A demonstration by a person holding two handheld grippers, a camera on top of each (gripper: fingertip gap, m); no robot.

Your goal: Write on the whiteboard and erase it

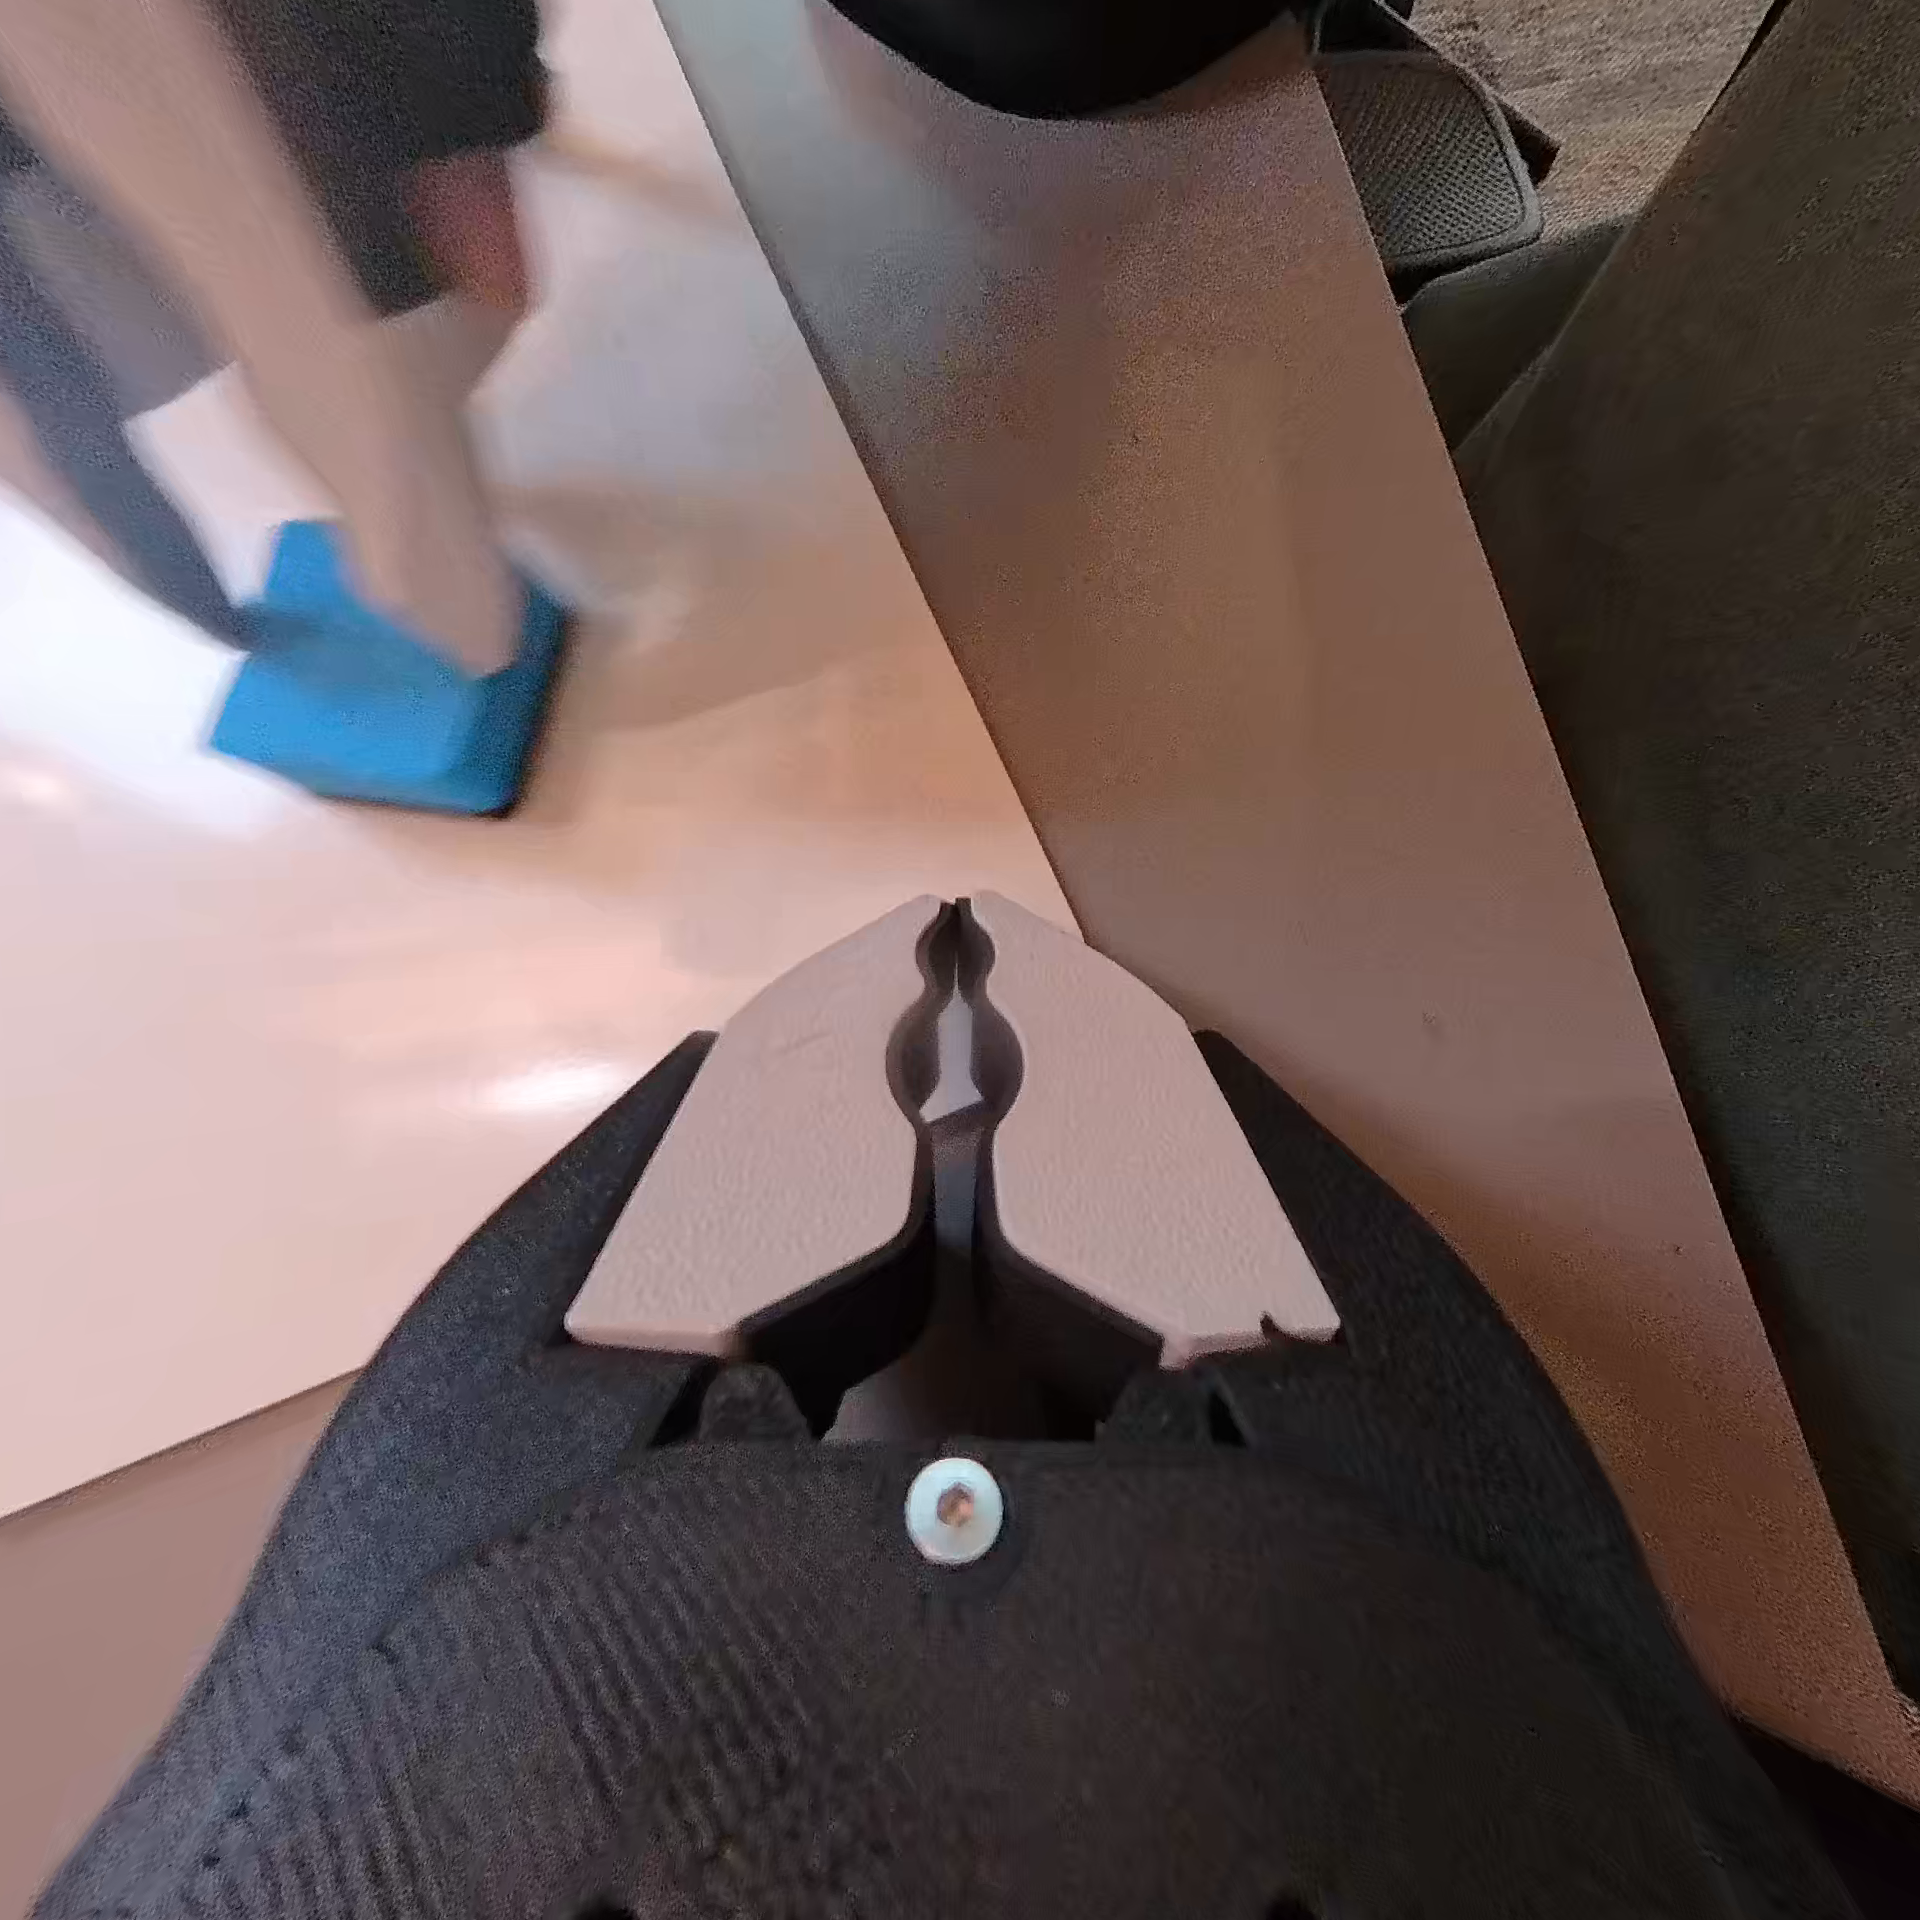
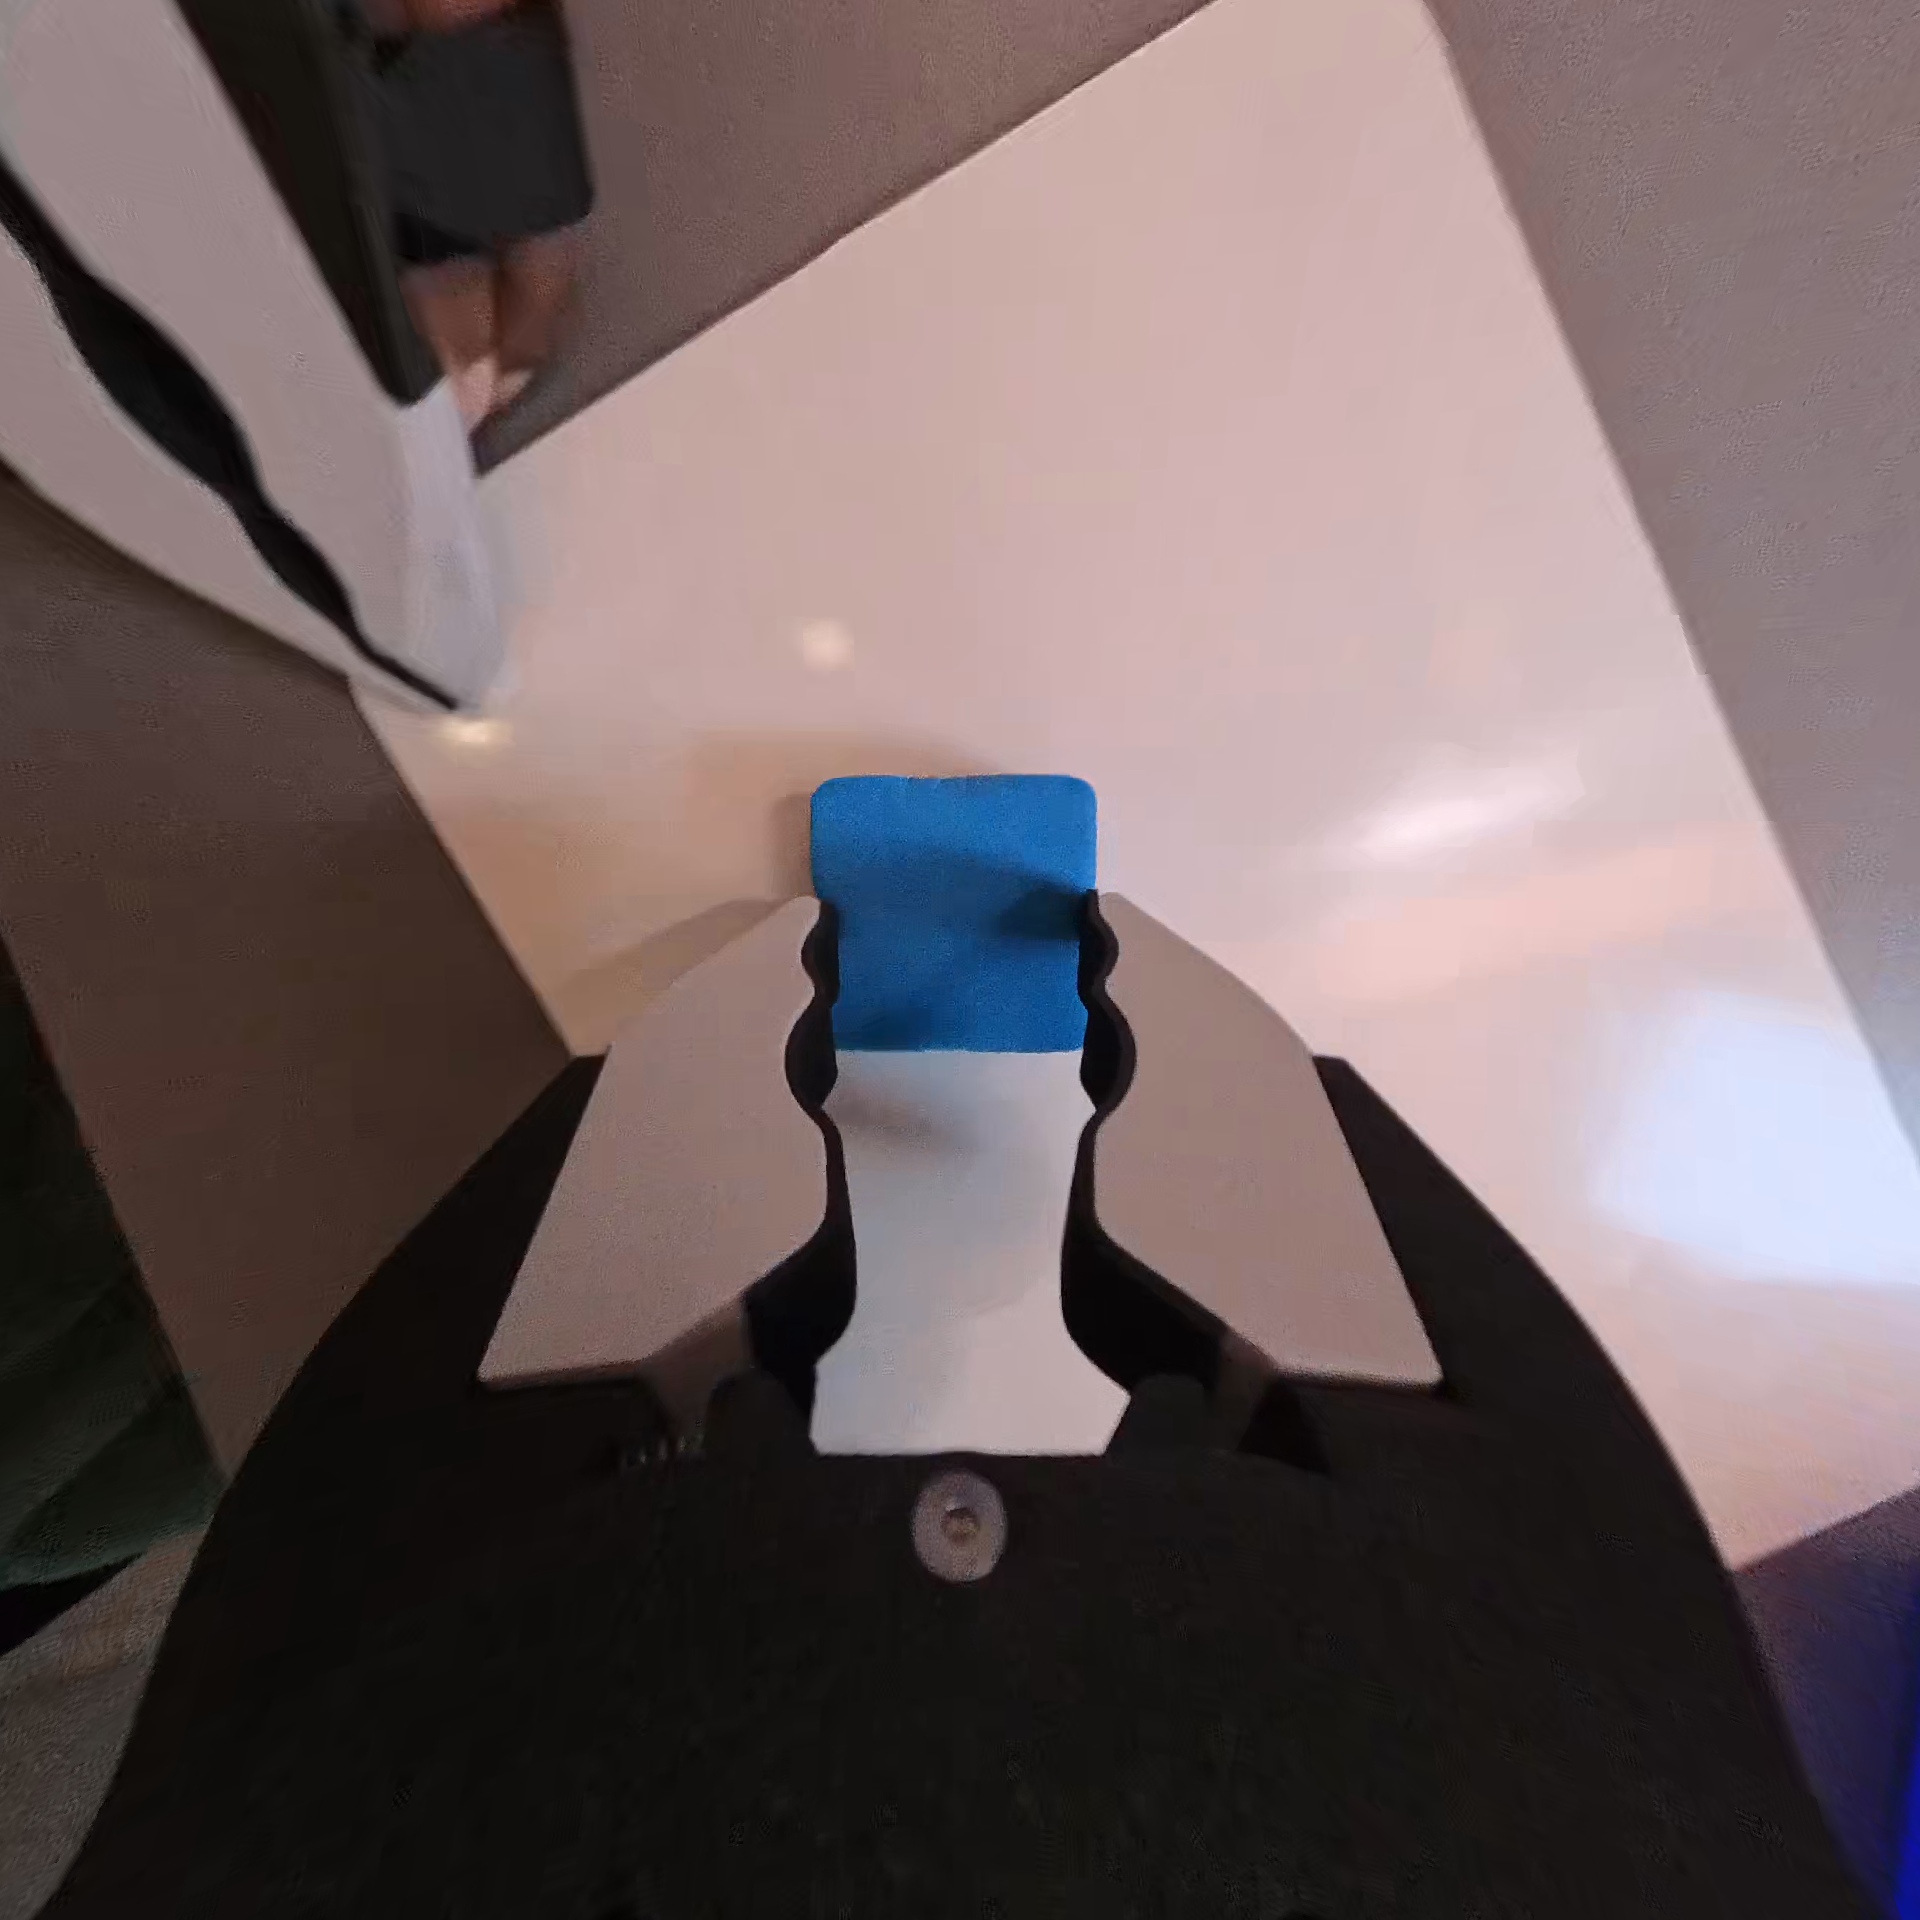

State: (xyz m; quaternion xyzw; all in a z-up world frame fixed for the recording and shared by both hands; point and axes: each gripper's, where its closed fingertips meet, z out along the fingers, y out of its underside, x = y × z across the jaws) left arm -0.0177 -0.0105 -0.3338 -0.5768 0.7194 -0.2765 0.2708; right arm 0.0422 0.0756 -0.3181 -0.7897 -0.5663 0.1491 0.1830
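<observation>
The whiteboard (image 1: 416, 1039) lies flat, glossy and white, and I see no marks on it. My left gripper (image 1: 958, 906) is shut and empty, with its tips over the board's edge by the table. My right gripper (image 2: 951, 909) is shut on a blue eraser (image 2: 951, 831), which it presses onto the whiteboard (image 2: 1195, 520). In the left wrist view the eraser (image 1: 384, 717) and the right gripper's fingers (image 1: 447, 499) show blurred at the upper left. The left gripper (image 2: 442, 691) shows at the upper left of the right wrist view.
A grey-brown table surface (image 1: 1195, 623) runs along the board's edge. Dark carpet (image 1: 1766, 727) lies beyond the table, with a black mesh object (image 1: 1434, 156) at the top. A person's legs (image 2: 499, 229) stand beyond the board.
</observation>
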